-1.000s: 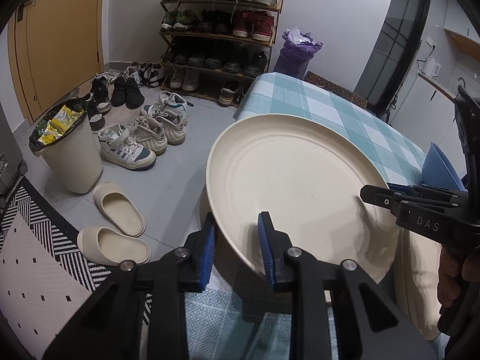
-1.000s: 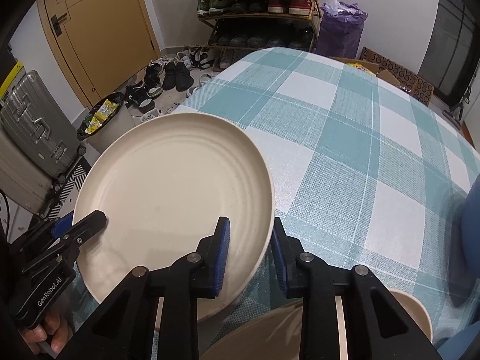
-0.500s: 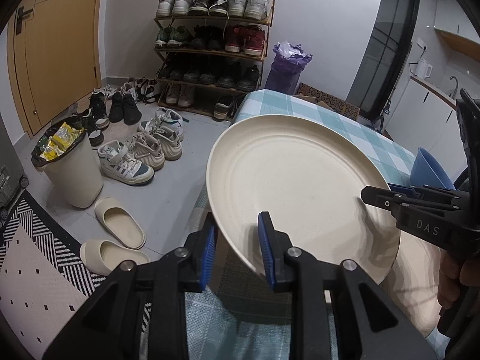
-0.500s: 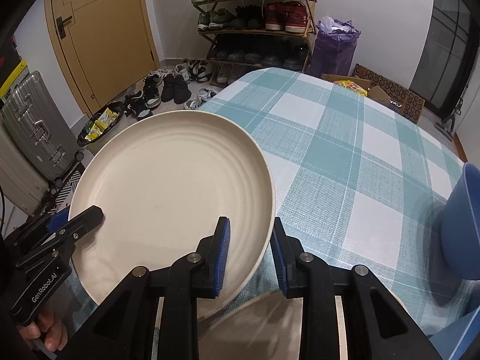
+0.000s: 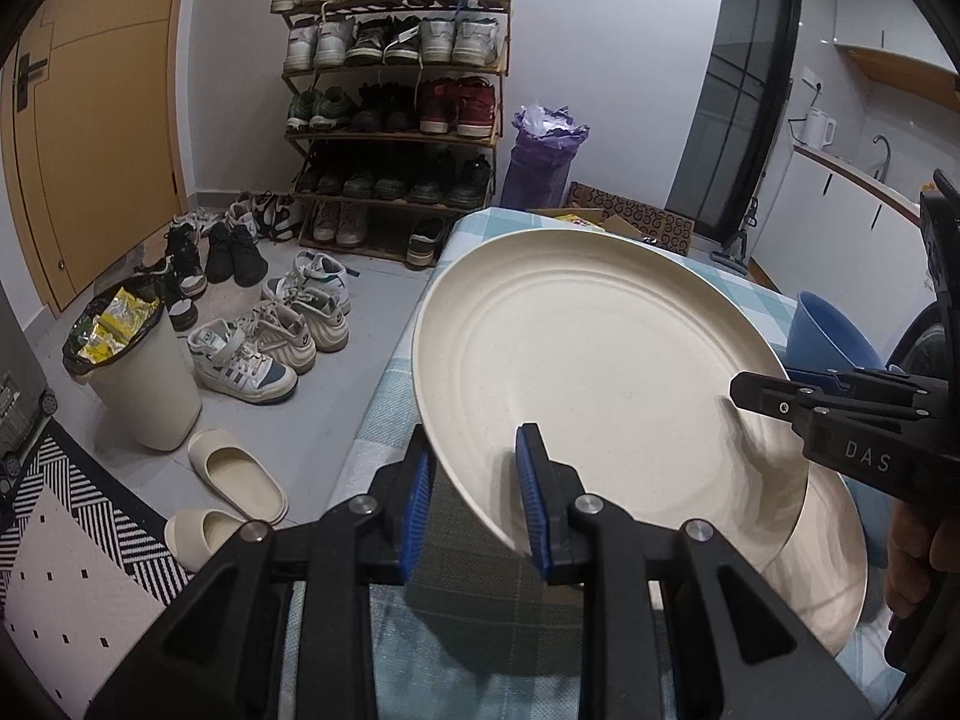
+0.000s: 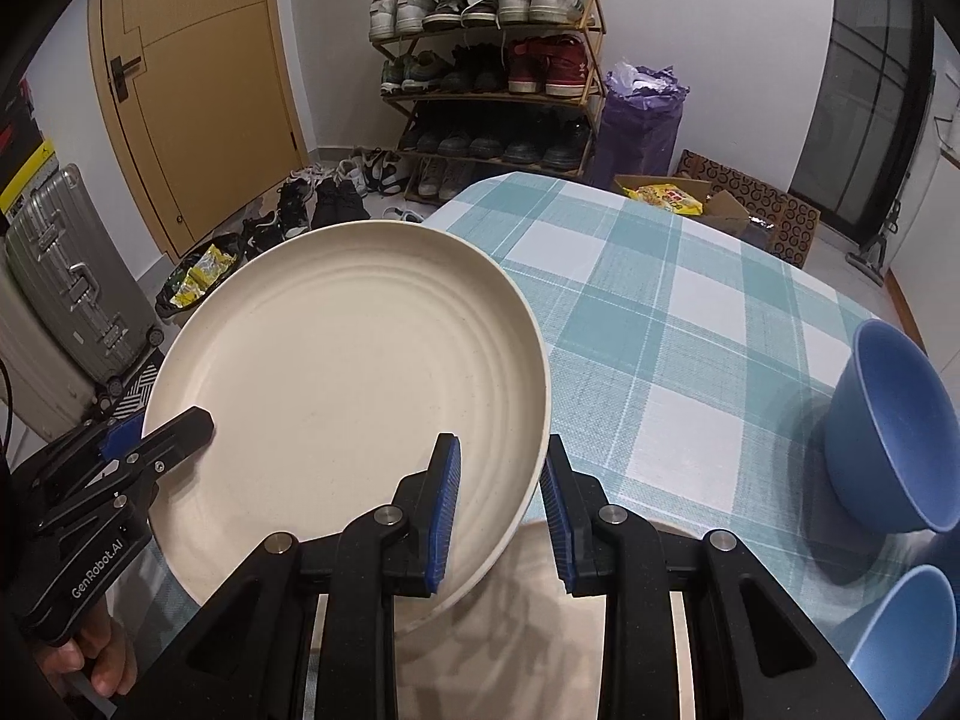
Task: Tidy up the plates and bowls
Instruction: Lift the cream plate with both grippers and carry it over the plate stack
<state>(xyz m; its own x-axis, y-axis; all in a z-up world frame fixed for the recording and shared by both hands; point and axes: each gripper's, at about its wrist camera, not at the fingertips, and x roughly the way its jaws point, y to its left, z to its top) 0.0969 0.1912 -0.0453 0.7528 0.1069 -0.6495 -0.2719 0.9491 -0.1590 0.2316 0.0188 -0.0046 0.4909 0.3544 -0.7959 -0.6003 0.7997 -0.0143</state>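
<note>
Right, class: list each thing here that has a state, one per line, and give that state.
Top plate: lifted, tilted, gripped at opposite rims.
Lower plate: lying flat on the table.
Left tongs: shut on the top plate.
Right tongs: shut on the top plate.
Blue bowl: on the table, tilted.
Door: closed.
Bin: open, full.

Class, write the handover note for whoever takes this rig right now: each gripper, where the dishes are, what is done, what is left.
Left gripper: shut on the near-left rim of the cream plate.
Right gripper: shut on the opposite rim.
The plate is held tilted above the table, over a second cream plate that lies there.
Two blue bowls sit at the table's right side, apart from each other.
Done: plate lifted.
Left: probably set it down on a stack, then gather the bowls.
</note>
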